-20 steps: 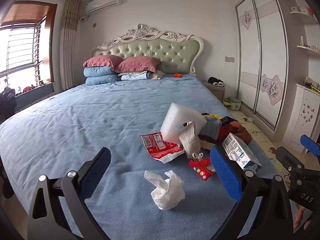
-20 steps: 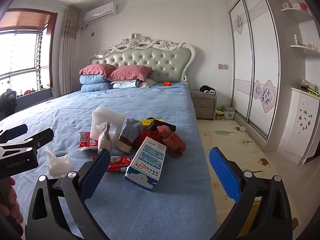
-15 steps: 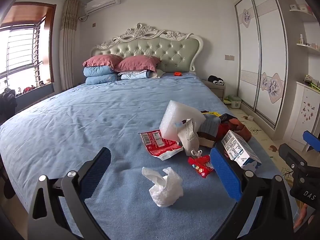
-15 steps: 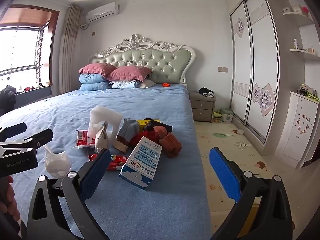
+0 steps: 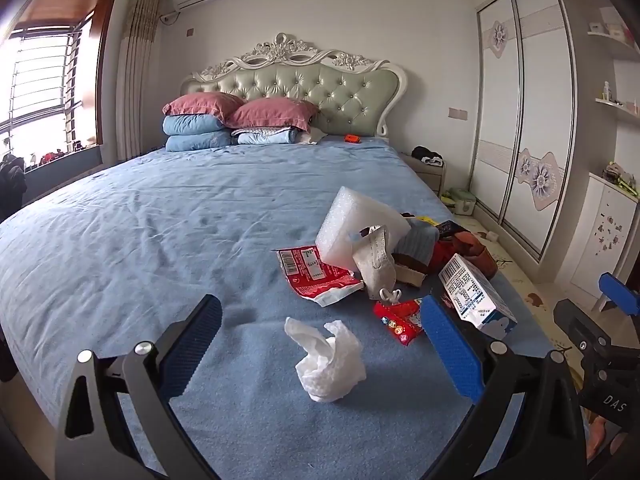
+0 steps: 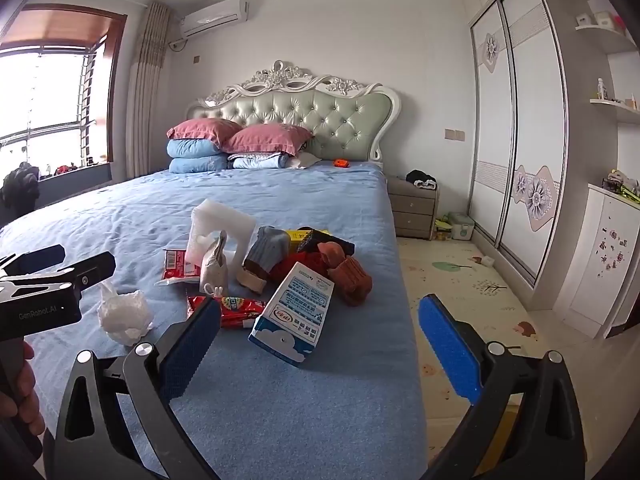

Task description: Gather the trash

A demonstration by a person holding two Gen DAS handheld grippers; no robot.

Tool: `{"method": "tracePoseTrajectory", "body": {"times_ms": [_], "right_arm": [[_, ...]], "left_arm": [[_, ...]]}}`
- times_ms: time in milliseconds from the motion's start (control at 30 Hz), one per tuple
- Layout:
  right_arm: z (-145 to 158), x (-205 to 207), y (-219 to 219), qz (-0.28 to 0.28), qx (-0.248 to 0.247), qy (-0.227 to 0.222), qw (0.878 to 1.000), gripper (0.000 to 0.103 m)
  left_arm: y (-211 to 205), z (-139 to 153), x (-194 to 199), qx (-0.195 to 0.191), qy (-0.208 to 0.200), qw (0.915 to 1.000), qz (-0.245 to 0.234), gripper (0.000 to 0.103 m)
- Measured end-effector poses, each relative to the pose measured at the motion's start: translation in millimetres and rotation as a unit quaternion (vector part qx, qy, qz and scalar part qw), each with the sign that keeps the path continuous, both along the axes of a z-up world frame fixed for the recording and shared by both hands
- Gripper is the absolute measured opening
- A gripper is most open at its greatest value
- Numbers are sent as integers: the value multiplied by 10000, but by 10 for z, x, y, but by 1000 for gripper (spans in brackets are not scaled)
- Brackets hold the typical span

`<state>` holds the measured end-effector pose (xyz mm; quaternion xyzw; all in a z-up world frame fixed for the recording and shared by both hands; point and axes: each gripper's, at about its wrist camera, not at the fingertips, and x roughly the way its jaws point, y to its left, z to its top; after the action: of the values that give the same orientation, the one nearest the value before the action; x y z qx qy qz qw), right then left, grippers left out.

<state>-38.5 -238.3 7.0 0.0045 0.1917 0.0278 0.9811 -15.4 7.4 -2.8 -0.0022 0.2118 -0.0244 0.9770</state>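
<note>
Trash lies on the blue bed (image 5: 160,240): a crumpled white tissue (image 5: 326,362), a red wrapper (image 5: 316,276), a white foam sheet (image 5: 356,228), a small red packet (image 5: 398,318) and a blue-white carton (image 5: 474,298). My left gripper (image 5: 320,340) is open and empty, with the tissue between its fingers. My right gripper (image 6: 320,334) is open and empty, close in front of the carton (image 6: 298,314). The right wrist view also shows the tissue (image 6: 124,316), the foam (image 6: 220,232) and the red packet (image 6: 236,306).
Socks and clothes (image 6: 320,264) lie heaped behind the carton. Pillows (image 5: 240,116) are stacked at the headboard. A nightstand (image 6: 412,208), a floor mat (image 6: 460,280) and wardrobe doors (image 6: 516,140) stand right of the bed.
Both grippers have moved slightly back and up from the bed. The trash has not moved. Both stay open.
</note>
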Motion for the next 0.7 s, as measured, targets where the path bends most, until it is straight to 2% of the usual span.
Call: {"method": "tracePoseTrajectory", "body": {"times_ms": [33,67,467,700], "right_arm": [[-1,0,3,0,-6,-6,10000,95],[-3,6,3,-16,-9,0,10000,95],[-25,15,-31,-173,-8,-45,9998,95],[-31,23,-41,-176,16,-53,9998,95]], "left_arm": [[-43,138,59,-2,121,9999,24,99],[-56,157,55,10,143,9999,28,99],[-96,111,95,20,333,9994,-31,99],[-98,96,110,12,305,9995,-52,99]]}}
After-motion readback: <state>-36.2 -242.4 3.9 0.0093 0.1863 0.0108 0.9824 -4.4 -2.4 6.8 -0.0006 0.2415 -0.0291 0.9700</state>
